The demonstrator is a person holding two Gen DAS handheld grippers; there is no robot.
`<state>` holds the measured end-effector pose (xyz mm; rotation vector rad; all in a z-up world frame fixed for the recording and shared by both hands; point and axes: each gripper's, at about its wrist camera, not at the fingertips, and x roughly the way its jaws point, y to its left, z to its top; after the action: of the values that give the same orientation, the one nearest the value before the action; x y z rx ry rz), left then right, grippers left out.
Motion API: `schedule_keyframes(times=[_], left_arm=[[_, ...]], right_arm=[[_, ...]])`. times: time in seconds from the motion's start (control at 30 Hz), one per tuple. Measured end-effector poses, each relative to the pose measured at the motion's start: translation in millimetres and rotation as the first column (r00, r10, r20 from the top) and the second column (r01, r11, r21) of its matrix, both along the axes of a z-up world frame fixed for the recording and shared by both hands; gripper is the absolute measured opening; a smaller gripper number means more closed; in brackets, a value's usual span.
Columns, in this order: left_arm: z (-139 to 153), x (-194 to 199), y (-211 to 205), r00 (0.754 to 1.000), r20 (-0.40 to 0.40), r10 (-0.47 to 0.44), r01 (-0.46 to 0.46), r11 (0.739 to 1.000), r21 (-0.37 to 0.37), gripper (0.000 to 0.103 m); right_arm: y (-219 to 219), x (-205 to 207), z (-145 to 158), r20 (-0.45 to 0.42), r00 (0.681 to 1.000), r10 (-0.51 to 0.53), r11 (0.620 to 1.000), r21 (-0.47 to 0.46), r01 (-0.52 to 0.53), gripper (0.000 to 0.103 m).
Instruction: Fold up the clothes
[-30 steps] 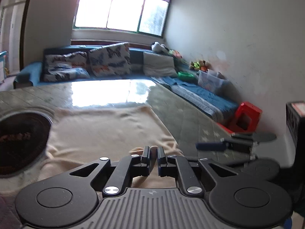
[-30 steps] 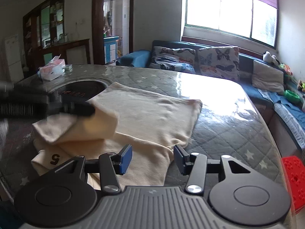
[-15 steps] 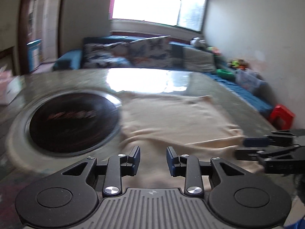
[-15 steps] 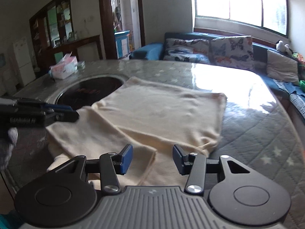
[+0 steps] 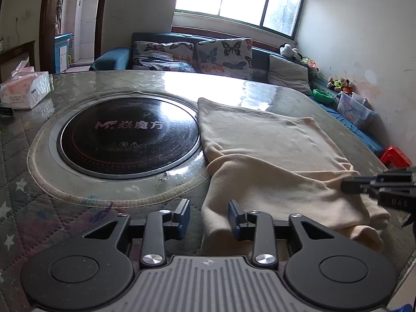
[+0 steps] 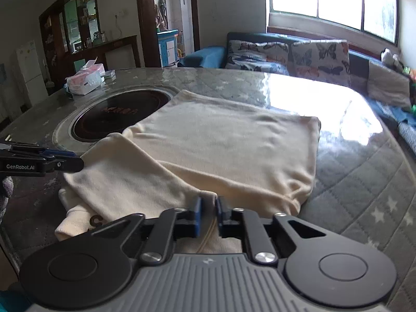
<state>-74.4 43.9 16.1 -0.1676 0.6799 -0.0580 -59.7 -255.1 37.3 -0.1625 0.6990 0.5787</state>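
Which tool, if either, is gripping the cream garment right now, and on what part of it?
The right tool is shut on a raised fold at the near edge of the cream garment. The left tool, jaws just opened, holds nothing.

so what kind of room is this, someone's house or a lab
Most likely a lived-in home living and dining room: a blue sofa with butterfly-print cushions under the window, a round black induction hob set into the quilted-cover table, and a dark wooden display cabinet.

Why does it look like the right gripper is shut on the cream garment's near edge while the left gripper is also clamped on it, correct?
Not quite. The right gripper is shut on the cream garment, but the left gripper is open, its jaws having just been opening, pressing on nothing. The left wrist view shows it.
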Motion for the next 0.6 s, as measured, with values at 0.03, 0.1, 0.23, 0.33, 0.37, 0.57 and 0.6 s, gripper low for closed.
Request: schedule_keyframes(times=[0.03,0.1,0.23,0.33,0.37,0.57,0.6], left_arm=[[1.6,-1.0,-1.2,1.0,0.003,-0.005,0.005,1.0,0.001,0.039],[4.2,-2.6,-2.4,1.0,0.012,-0.021,0.021,1.0,0.003,0.04],[6.5,-1.8,-3.3,0.999,0.013,-0.04,0.04,0.999,0.004,0.041],[11.4,0.7,-3.7,0.999,0.024,-0.049,0.049,0.999,0.004,0.041],[14.2,3.2,-4.0,0.998,0.031,-0.055,0.055,0.998,0.006,0.04],[28.6,20.6,-8.5,0.992,0.077,-0.099,0.098,0.995,0.025,0.034],[28.8,24.7,-10.4,0.991,0.079,-0.11,0.109,0.994,0.027,0.032]], right_arm=[[0.7,-2.3,6.4,0.018,1.0,0.004,1.0,0.0,-0.004,0.007],[1.0,-7.7,22.8,0.067,0.998,0.005,1.0,-0.007,-0.005,0.007],[-1.9,-9.5,39.9,0.121,0.993,-0.014,0.999,-0.03,0.017,0.007],[-4.8,-0.6,27.6,0.075,0.996,-0.042,0.998,-0.051,0.046,0.007],[-4.8,1.9,21.9,0.057,0.997,-0.046,0.997,-0.061,0.049,0.007],[-7.6,4.1,17.7,0.077,0.994,-0.072,0.994,-0.082,0.078,0.011],[-7.7,3.4,21.2,0.089,0.994,-0.069,0.994,-0.075,0.076,0.011]])
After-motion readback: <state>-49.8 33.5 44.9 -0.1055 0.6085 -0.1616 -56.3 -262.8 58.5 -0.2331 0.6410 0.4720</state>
